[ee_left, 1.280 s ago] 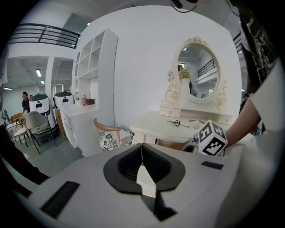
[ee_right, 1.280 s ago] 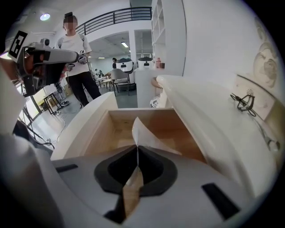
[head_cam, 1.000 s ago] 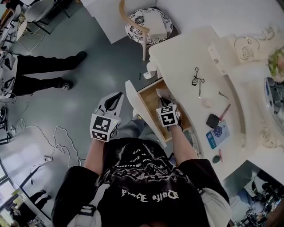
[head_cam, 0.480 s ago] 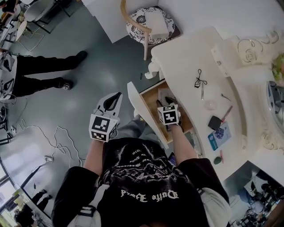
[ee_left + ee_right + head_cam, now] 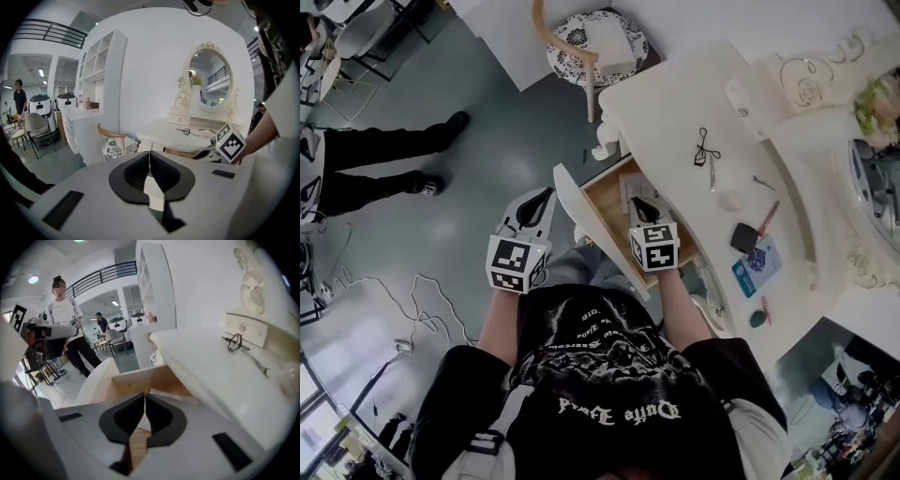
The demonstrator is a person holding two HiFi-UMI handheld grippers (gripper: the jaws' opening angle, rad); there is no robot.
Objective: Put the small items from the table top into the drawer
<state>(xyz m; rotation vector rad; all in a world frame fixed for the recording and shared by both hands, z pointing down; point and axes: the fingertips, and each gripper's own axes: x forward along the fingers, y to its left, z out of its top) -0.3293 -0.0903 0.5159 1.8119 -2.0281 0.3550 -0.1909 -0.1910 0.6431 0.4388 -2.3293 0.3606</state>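
Observation:
The vanity table's wooden drawer (image 5: 602,199) stands pulled out, with a pale flat item (image 5: 630,190) lying in it. My right gripper (image 5: 640,209) hangs over the drawer; its jaws are closing and the tips meet with nothing between them. In the right gripper view the gripper (image 5: 144,398) points at the drawer floor (image 5: 136,380). My left gripper (image 5: 540,198) hovers over the floor left of the drawer front, shut and empty. On the table top (image 5: 675,103) lie a black clip (image 5: 705,150), a clear round item (image 5: 728,201), a black compact (image 5: 745,237), a pink stick (image 5: 769,217) and a blue card (image 5: 759,267).
A chair with a patterned cushion (image 5: 595,47) stands beyond the table's far end. A person's legs (image 5: 384,159) are on the floor at the left, with cables (image 5: 403,300) nearby. An oval mirror (image 5: 206,77) rises behind the table.
The right gripper has stayed over the open drawer, and a pale flat item now shows on the drawer floor ahead of its jaws. The left gripper has hardly moved.

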